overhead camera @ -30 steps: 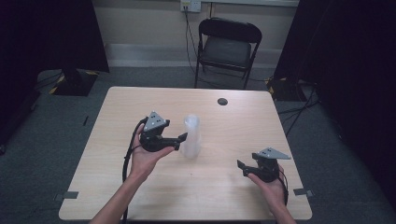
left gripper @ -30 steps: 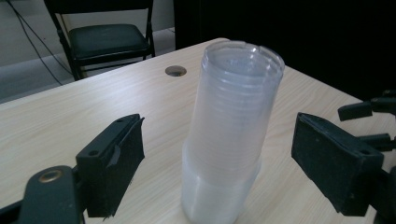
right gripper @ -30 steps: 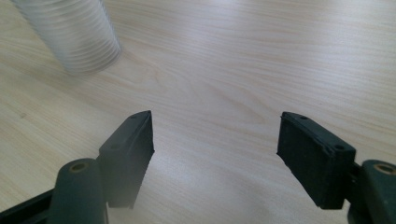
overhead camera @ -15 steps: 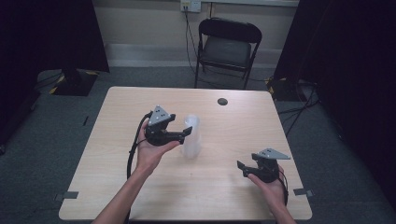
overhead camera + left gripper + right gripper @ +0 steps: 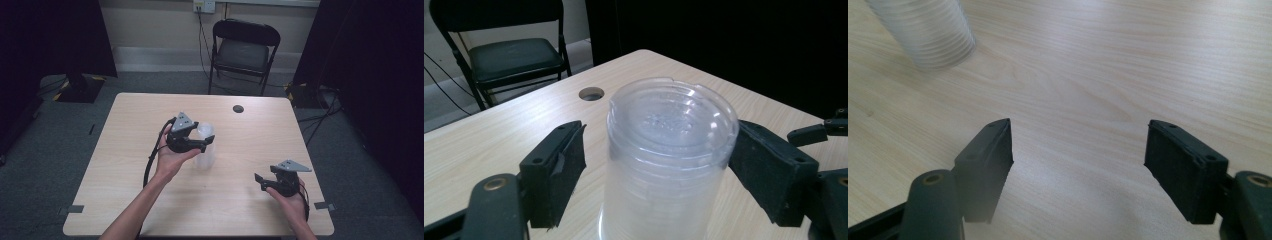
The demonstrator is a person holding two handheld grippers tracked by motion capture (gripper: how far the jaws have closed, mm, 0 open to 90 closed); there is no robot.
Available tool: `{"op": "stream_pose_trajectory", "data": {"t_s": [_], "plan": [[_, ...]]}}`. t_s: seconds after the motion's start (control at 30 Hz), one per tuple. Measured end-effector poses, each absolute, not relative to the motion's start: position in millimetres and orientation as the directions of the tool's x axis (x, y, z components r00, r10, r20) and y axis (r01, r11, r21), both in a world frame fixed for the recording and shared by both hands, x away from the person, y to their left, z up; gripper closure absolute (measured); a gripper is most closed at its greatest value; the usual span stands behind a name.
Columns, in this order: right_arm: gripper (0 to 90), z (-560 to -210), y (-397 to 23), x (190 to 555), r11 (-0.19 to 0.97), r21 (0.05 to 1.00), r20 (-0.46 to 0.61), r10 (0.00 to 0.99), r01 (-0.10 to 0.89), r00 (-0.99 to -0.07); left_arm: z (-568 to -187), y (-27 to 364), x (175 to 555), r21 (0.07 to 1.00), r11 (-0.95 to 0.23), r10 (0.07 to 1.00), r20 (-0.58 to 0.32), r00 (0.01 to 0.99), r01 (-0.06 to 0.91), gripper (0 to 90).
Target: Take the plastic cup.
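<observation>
A stack of clear plastic cups point(image 5: 206, 152) stands upside down near the middle of the wooden table point(image 5: 125, 120). My left gripper point(image 5: 206, 141) reaches in from the left, its jaws either side of the stack's top. In the left gripper view the stack point(image 5: 669, 150) sits between the pads; the left pad point(image 5: 569, 165) stands a little off it and the right pad point(image 5: 759, 170) is at its rim. These jaws have just been closing around the stack. My right gripper point(image 5: 262, 180) rests open near the front right, with bare table between its jaws point(image 5: 1078, 155). The stack point(image 5: 928, 35) lies far off at the upper left.
A black folding chair point(image 5: 245, 50) stands beyond the far table edge. A round cable hole point(image 5: 238, 108) sits in the tabletop near the far edge, behind the stack point(image 5: 591, 93). The left gripper's cable point(image 5: 149, 165) loops beside the forearm. Dark curtains flank the room.
The left gripper has slid right and slightly away from me, bringing its jaws around the top of the cup stack, and the jaws have narrowed. The right gripper has stayed put.
</observation>
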State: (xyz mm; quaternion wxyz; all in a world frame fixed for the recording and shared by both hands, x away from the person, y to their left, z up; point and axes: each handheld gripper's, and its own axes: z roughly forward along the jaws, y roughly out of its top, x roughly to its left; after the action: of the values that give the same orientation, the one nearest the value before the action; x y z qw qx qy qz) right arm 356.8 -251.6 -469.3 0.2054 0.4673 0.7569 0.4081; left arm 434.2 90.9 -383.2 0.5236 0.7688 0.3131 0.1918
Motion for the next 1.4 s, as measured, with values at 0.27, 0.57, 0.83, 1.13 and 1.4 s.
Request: {"op": "stream_pose_trajectory", "data": {"t_s": [0.27, 0.57, 0.83, 1.13, 1.4], "plan": [[27.4, -471, -255, 358, 0.225, 0.808, 0.075, 0.878, 0.545, -0.473, -398, 87, 445, 0.91, -0.28, 0.681, -0.037, 0.732, 0.307, 19.8], [27.4, -475, -256, 362, 0.228, 0.802, 0.083, 0.873, 0.553, -0.48, -415, 81, 449, 0.891, -0.315, 0.678, -0.029, 0.734, 0.326, 17.3], [27.3, -474, -257, 362, 0.22, 0.802, 0.088, 0.876, 0.555, -0.474, -419, 83, 448, 0.881, -0.326, 0.668, -0.041, 0.743, 0.342, 18.4], [27.0, -476, -257, 363, 0.218, 0.799, 0.09, 0.878, 0.56, -0.47, -417, 82, 446, 0.883, -0.333, 0.669, -0.027, 0.743, 0.332, 29.5], [27.0, -476, -257, 363, 0.216, 0.798, 0.092, 0.879, 0.563, -0.468, -413, 84, 445, 0.889, -0.312, 0.671, -0.043, 0.74, 0.335, 29.4]]}}
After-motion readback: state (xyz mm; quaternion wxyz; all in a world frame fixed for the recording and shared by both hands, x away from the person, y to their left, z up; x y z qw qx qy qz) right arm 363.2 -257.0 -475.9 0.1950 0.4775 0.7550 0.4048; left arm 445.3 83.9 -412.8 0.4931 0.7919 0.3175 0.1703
